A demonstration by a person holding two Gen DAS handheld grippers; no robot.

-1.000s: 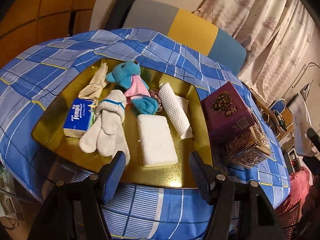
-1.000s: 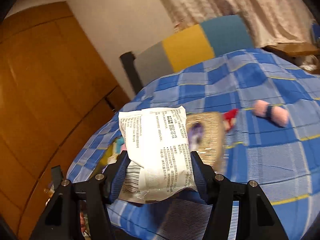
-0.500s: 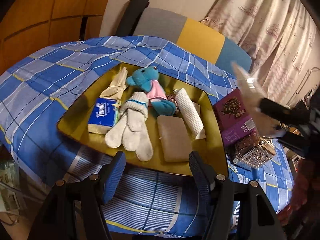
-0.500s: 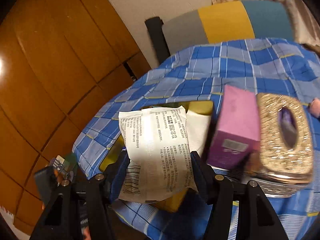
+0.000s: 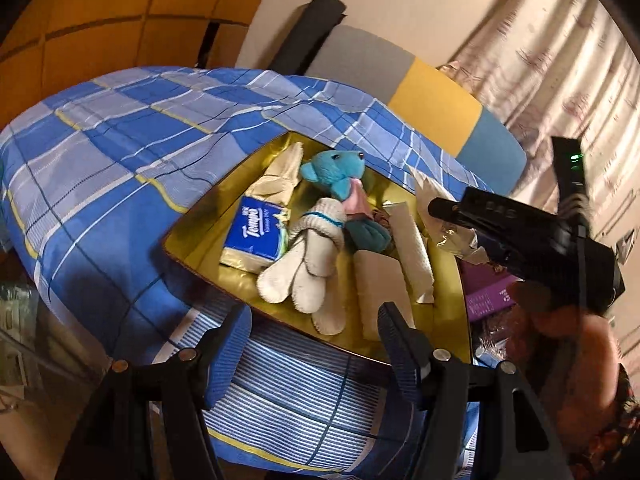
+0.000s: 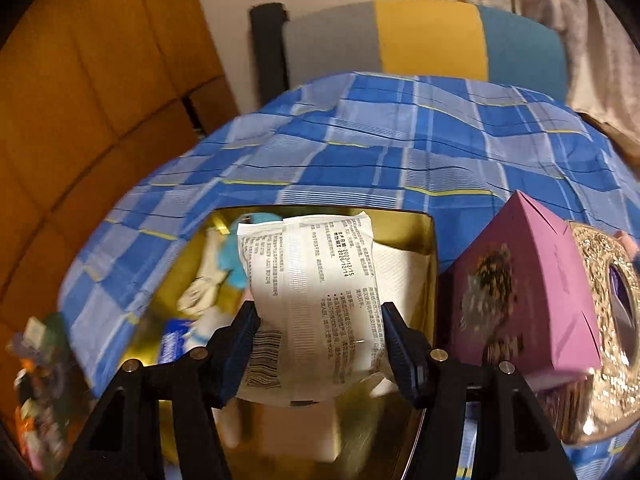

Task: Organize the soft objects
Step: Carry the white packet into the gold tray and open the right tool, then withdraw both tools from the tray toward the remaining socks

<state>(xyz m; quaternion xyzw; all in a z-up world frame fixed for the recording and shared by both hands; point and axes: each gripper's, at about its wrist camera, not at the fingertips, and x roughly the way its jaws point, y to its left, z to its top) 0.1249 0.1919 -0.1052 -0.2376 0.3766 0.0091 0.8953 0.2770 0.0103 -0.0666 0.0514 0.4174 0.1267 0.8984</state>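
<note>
The white printed packet (image 6: 316,304), light, soft and crinkly so best held across its lower middle, is pinched by the right gripper's (image 6: 320,344) jaws above the gold tray's (image 5: 192,236) right edge, while the left gripper's (image 5: 316,344) jaws stand spread and empty.

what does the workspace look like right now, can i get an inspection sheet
surface: blue plaid cloth over the table.
job's things: gold tray holds a Tempo tissue pack, white socks, teal plush bear, beige cloth, white mesh roll and white pad; white printed packet above the tray.
clutter: purple box, gold tissue box.
grippers: right gripper clamps the packet; left gripper open, empty.
cables: nothing seen.
surroundings: grey, yellow and blue chair, curtain, wooden panels.
</note>
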